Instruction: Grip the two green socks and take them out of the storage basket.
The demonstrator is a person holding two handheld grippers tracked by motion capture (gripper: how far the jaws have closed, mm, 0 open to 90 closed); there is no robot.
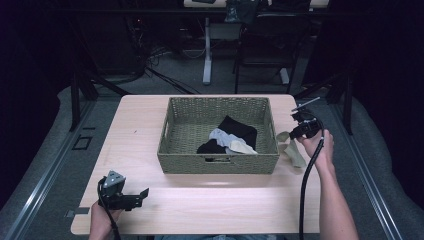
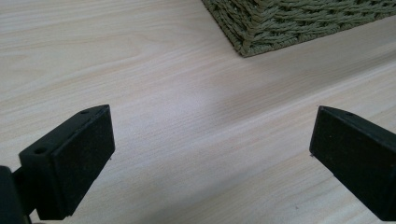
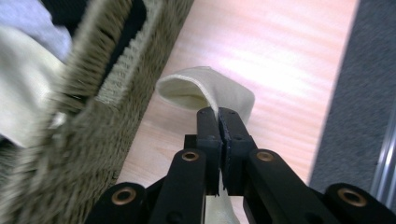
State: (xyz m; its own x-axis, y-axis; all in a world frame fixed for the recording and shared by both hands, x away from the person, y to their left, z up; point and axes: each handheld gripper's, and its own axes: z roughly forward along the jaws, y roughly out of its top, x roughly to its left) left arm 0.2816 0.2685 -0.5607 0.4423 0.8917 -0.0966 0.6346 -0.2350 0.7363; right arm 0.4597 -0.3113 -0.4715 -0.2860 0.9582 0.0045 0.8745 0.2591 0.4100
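Observation:
A green woven basket [image 1: 217,165] stands mid-table with black, grey and cream garments [image 1: 231,140] inside. Just right of it, a cream sock-like cloth [image 1: 295,152] hangs down to the tabletop. My right gripper [image 1: 292,135] is shut on that cloth; in the right gripper view its jaws [image 3: 218,114] pinch the cloth's folded top [image 3: 219,88] beside the basket's wall [image 3: 93,121]. At the table's front left my left gripper [image 1: 145,192] lies low and open. In the left gripper view its jaws [image 2: 210,154] stand wide apart over bare wood, facing the basket's corner [image 2: 289,23].
The light wooden table [image 1: 150,115] has its right edge close to the hanging cloth. Grey floor, table legs and cables lie beyond the far edge. A black cable [image 1: 305,190] trails from the right gripper along the forearm.

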